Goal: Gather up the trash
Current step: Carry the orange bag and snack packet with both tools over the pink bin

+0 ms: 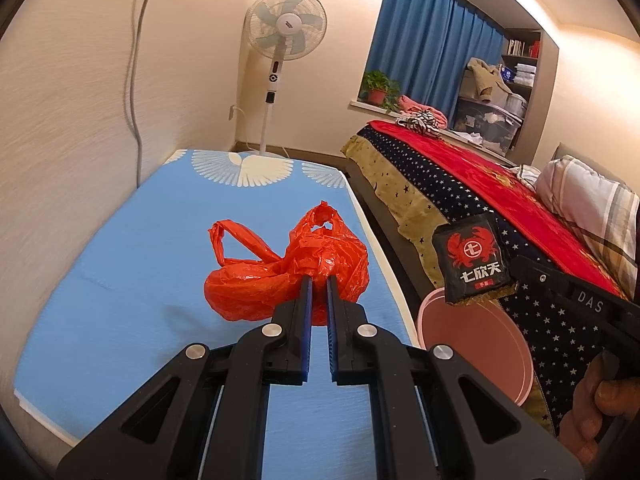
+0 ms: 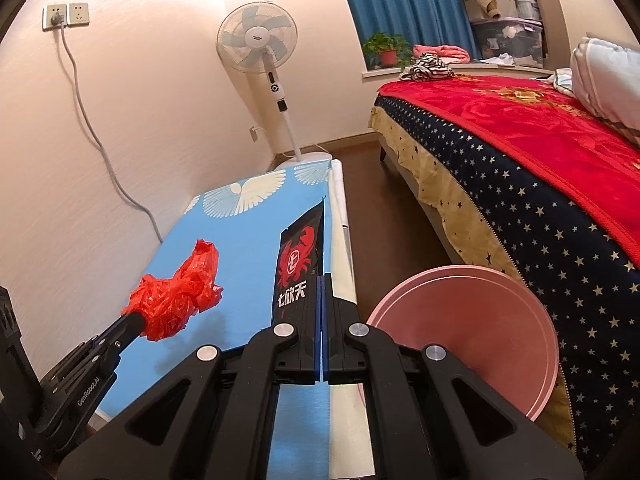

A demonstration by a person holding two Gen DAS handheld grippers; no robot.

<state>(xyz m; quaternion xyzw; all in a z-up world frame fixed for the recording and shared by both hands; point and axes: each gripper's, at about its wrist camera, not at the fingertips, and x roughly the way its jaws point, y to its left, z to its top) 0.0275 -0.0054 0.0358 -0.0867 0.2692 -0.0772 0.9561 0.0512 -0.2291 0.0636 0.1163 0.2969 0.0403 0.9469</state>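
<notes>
Bedroom, blue-covered table as landmark. Left tool pinching red bag, lifted just above table, likely for carrying. Right tool clamped on black wrapper, held past table's edge over pink bin, apparently ready for drop.

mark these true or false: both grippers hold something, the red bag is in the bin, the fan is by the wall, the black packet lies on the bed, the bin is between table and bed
1. Both grippers hold something. True: the left gripper pinches the red bag, and the right gripper clamps the black packet.
2. The red bag is in the bin. False: it is over the blue table.
3. The fan stands by the wall. True.
4. The black packet lies on the bed. False: it is held up beside the bed.
5. The pink bin sits between table and bed. True.
</notes>
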